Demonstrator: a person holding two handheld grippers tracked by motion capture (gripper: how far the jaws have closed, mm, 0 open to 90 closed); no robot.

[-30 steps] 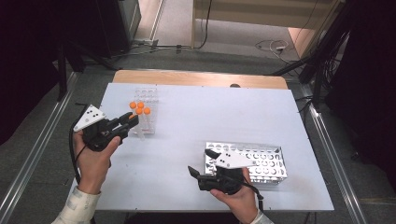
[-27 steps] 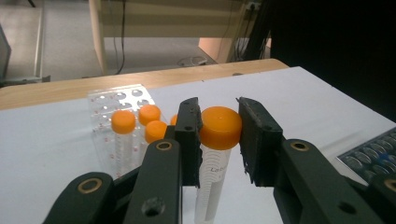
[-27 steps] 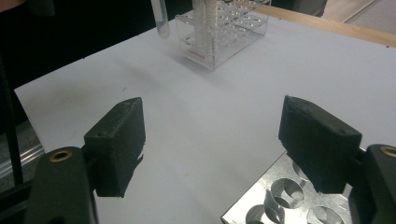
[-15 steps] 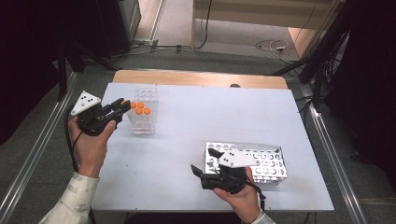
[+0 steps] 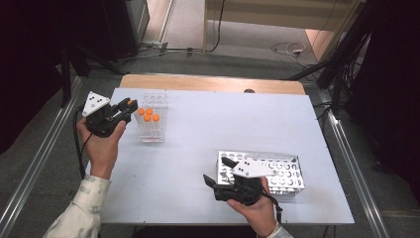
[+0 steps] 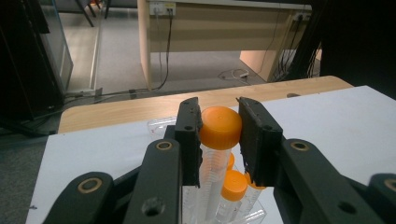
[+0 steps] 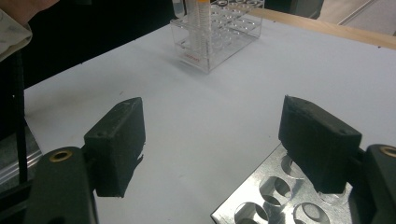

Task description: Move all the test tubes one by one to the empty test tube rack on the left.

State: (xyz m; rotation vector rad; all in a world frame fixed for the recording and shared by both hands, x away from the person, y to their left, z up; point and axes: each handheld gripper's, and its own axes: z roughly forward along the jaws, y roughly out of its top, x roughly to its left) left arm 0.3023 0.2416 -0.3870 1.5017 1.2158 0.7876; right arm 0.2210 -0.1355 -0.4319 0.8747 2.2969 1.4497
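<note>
My left gripper [image 5: 127,107] [image 6: 218,116] is shut on the orange cap of a clear tube [image 6: 219,128], held upright at the left side of the clear plastic rack [image 5: 151,130]. The tube's lower end is hidden behind my jaws. Three more orange-capped tubes [image 5: 148,115] stand in that rack. My right gripper [image 5: 216,170] [image 7: 217,135] stands open and holds nothing, low over the table beside the left end of the perforated metal rack [image 5: 283,171] [image 7: 261,203].
The white tabletop [image 5: 223,124] lies bare between the two racks. A wooden strip [image 5: 208,83] runs along the far edge. The clear rack [image 7: 215,35] sits far ahead in the right gripper view. Cables lie on the floor beyond the table.
My left gripper, still shut on the tube, has moved toward the far edge of the table along the clear rack's left side. The right hand has kept still.
</note>
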